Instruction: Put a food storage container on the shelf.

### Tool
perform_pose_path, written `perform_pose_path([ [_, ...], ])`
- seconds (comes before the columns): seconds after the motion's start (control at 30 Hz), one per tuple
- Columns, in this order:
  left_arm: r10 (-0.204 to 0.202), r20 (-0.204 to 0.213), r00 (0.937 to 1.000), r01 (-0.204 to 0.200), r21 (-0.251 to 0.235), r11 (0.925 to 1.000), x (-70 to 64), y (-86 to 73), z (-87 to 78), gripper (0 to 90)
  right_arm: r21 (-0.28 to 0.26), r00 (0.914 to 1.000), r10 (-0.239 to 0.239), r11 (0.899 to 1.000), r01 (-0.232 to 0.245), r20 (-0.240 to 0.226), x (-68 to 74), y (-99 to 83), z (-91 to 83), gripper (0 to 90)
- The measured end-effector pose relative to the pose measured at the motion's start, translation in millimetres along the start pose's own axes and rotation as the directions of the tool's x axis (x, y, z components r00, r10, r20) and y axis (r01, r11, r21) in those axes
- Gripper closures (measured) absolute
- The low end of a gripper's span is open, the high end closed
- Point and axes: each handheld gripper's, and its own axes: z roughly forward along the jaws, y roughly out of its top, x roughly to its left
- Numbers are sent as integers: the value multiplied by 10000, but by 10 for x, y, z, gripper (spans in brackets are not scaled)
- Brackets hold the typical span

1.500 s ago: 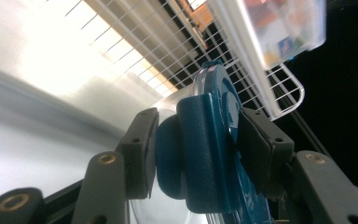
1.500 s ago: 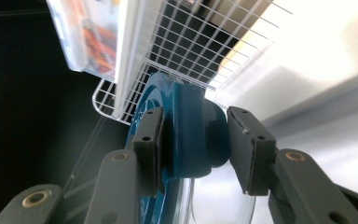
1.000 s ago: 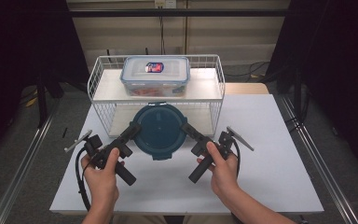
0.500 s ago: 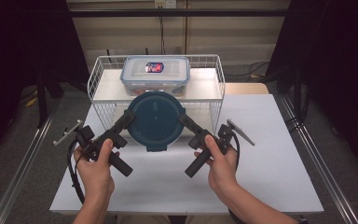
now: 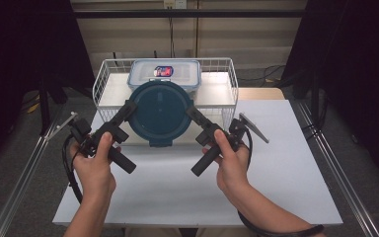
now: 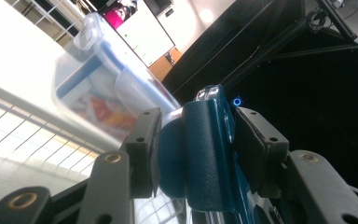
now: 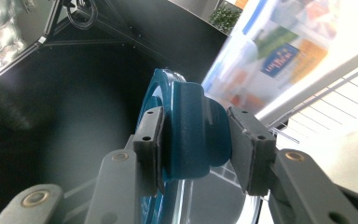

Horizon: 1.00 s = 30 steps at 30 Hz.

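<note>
- The round dark-blue plastic lidded container (image 5: 161,113) is held clear of the white bench (image 5: 276,163), at the near edge of the white wire basket (image 5: 103,81).
- The left tool (image 5: 129,106) is clenched on a side latch tab of the round container; in the left gripper view both jaws press against the blue tab (image 6: 200,154).
- The right tool (image 5: 191,111) grips the opposite tab in the same manner, jaws closed on blue plastic (image 7: 193,135).
- Judgement: gripping at two opposite tabs keeps the container level and shares its weight between both hands.
- A clear rectangular plastic box with a blue-trimmed lid (image 5: 165,74) occupies the far middle of the basket, just beyond the round container.
- Judgement: the round container appears bound for the free basket floor on the near side of that box; the wire rim must be cleared.
</note>
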Motion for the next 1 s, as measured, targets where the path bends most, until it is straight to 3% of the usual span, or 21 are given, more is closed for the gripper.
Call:
perform_pose_path([
  [0.27, -45, 152, 9999, 47, -159, 9999, -102, 124, 129, 535, -248, 9999, 57, 9997, -60, -136, 105, 103, 75, 582],
  [0.57, -257, 172, 9995, 261, -227, 9994, -109, 203, 316, 581, -572, 10000, 95, 9983, -96, -9, 125, 237, 166, 583],
  [1.0, -81, 352, 9993, 99, -499, 9987, -230, 393, 541, 581, -987, 9999, 9, 9951, -26, -171, 239, 432, 351, 583],
])
